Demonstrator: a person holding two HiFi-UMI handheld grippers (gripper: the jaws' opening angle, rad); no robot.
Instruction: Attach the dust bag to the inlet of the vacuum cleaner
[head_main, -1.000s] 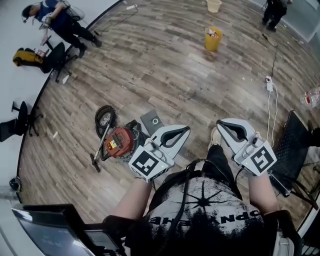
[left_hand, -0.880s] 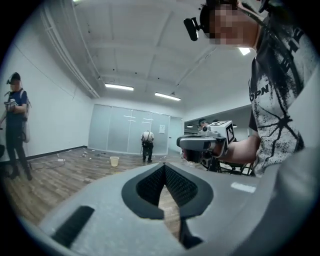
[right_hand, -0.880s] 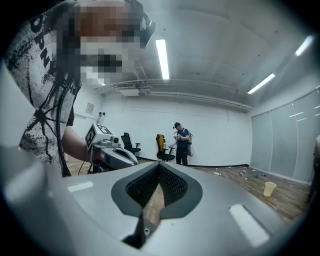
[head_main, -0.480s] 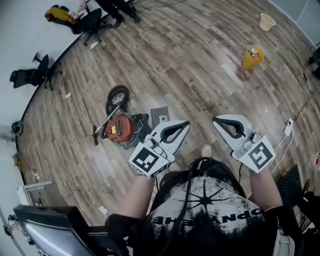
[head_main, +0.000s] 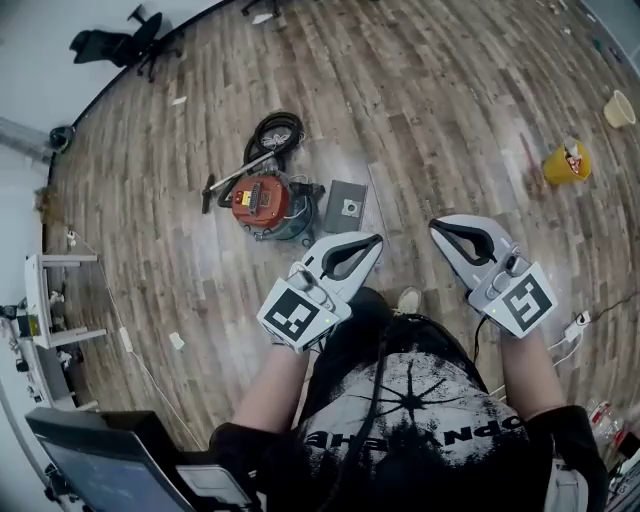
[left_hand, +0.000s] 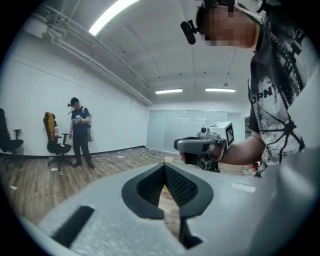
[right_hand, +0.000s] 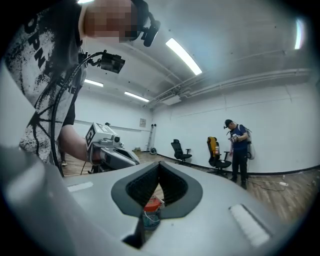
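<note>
On the floor (head_main: 440, 120) well ahead: vacuum cleaner (head_main: 265, 203), dust bag (head_main: 347, 206) lying flat just beside it, unattached. Left claw (head_main: 372, 241) and right claw (head_main: 438, 227) both closed, empty. Reads as approach step. Next: crouch, open one claw, take the bag's edge.

red-topped teal vacuum cleaner (head_main: 268, 205), grey dust bag (head_main: 346, 206), yellow bucket (head_main: 565, 163).

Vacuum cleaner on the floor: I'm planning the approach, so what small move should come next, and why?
Probably step closer and lower the left gripper toward the flat grey dust bag. Both it and the right gripper are shut and empty, held well above the floor, while the bag lies loose beside the red vacuum cleaner, not yet attached.
</note>
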